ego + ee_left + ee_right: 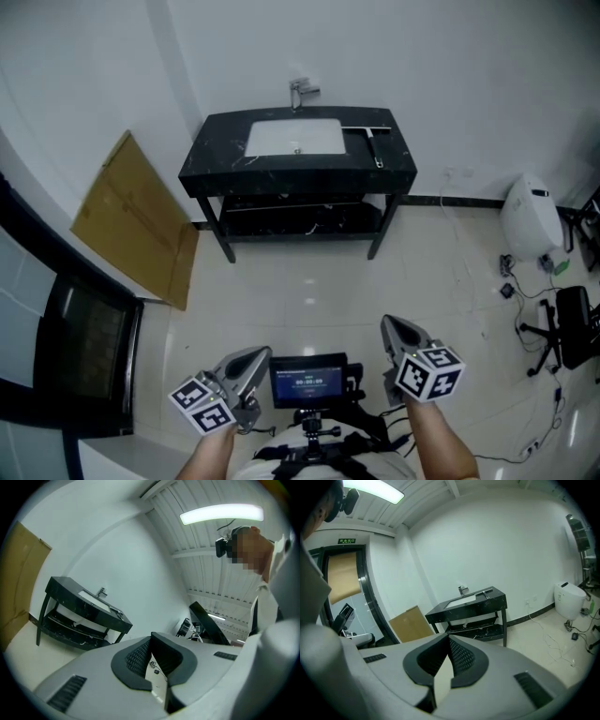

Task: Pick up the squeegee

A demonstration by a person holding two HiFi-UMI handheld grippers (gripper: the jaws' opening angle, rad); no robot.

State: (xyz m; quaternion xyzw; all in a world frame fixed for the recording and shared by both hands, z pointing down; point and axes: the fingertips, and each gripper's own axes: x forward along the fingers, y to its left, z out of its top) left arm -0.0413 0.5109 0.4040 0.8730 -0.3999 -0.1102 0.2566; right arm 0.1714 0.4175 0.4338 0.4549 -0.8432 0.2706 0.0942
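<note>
Lying beside the sink on the desk at upper centre, the squeegee is well apart from the left tongs and right tongs, both clenched empty; arriving unopened might shove it off.

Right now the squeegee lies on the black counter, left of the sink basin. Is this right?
No. The head view shows the squeegee on the black counter, right of the sink basin, not left.
</note>
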